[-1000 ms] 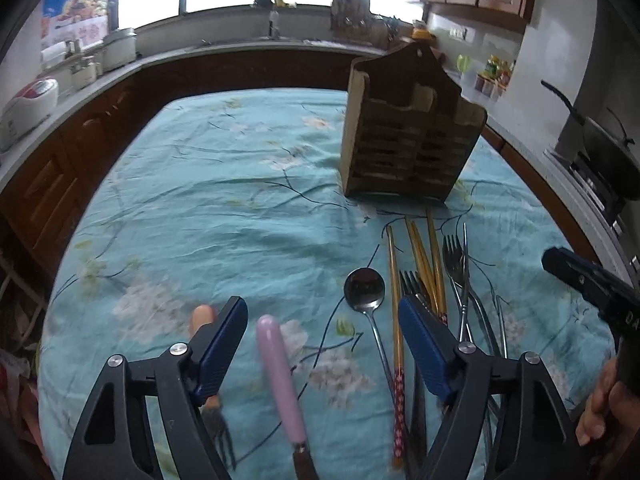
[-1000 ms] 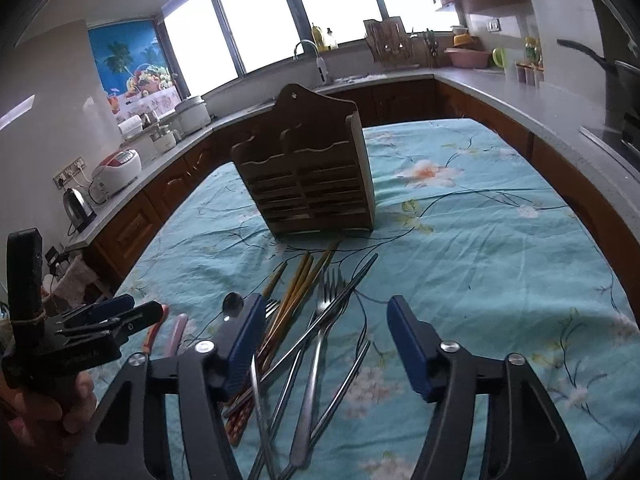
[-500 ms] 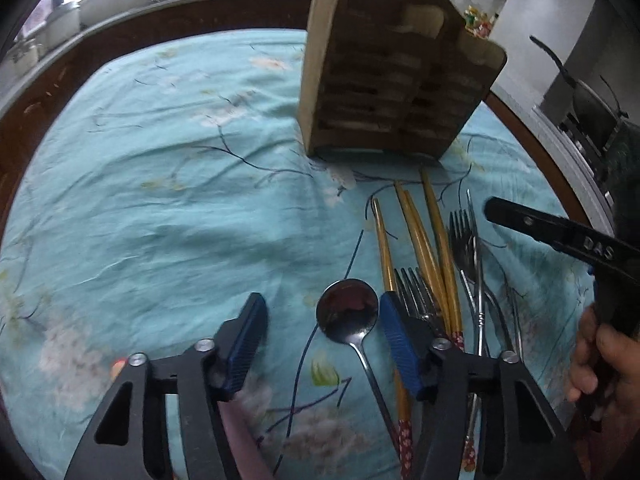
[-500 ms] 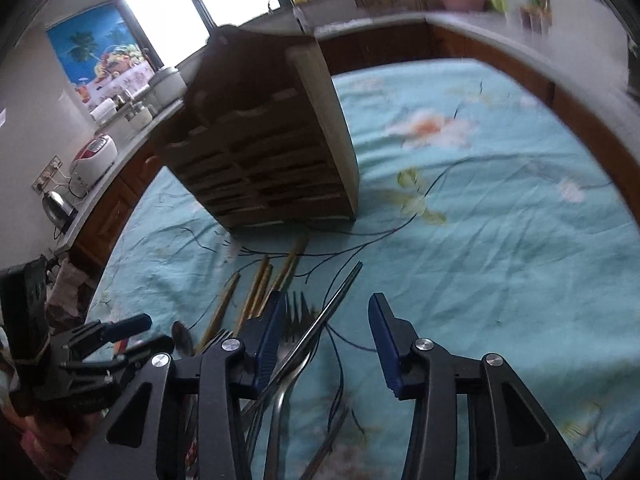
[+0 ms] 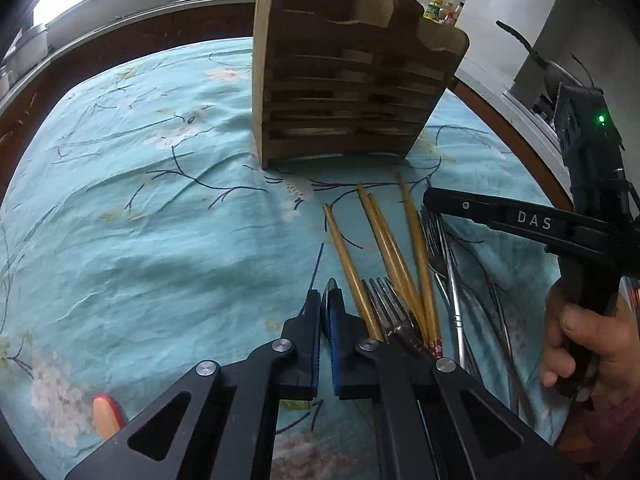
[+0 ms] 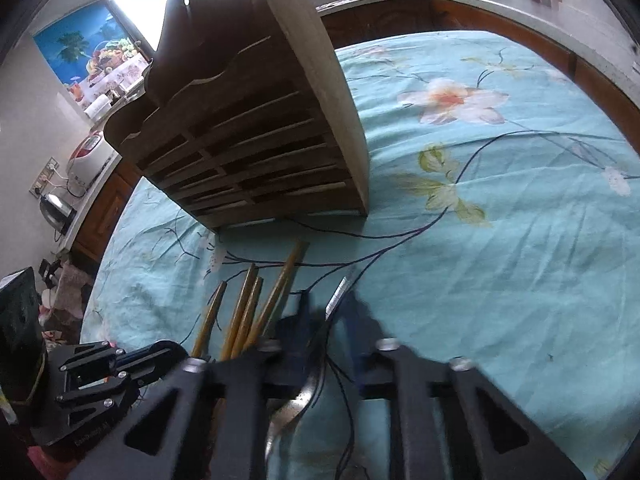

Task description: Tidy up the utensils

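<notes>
Left tool clenched, low on desk beside wooden chopsticks; catch hidden. Right tool jaws just been closing, slim steel handle between; grip blurred, can't tell. Utensils lie flat before slatted wooden holder, probably handy for loading.

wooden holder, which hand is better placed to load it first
Left. The left gripper is shut on the spoon, with the holder straight ahead. The right gripper has jaws just been closing around a metal utensil, grip unclear.
</notes>
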Demonstrator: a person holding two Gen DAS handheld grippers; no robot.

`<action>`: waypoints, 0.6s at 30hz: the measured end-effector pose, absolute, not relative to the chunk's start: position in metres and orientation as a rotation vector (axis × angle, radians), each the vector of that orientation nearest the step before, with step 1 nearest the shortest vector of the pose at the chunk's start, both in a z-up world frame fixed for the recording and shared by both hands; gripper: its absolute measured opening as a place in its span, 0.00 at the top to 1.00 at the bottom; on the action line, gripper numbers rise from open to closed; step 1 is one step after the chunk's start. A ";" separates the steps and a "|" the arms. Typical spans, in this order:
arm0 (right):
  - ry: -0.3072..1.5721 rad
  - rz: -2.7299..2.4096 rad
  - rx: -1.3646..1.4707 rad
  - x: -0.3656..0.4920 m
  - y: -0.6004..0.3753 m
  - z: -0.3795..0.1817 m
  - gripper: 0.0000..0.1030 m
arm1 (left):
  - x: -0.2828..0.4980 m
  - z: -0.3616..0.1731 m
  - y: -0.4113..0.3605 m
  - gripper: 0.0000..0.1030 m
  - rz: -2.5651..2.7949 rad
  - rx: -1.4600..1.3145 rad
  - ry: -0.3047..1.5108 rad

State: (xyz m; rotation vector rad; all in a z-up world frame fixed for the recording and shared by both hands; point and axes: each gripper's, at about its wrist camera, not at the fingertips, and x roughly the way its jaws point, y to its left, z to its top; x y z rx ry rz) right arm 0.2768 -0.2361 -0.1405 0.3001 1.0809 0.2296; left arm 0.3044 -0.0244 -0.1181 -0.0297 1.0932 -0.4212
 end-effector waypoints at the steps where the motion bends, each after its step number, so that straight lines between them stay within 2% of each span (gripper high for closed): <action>1: 1.076 0.234 0.308 0.277 -0.237 -0.139 0.89 | 0.304 -0.116 -0.022 0.98 -0.418 -0.038 1.085; 18: 0.918 0.250 0.326 0.257 -0.243 -0.081 0.93 | 0.262 -0.048 0.026 0.98 -0.266 -0.147 0.887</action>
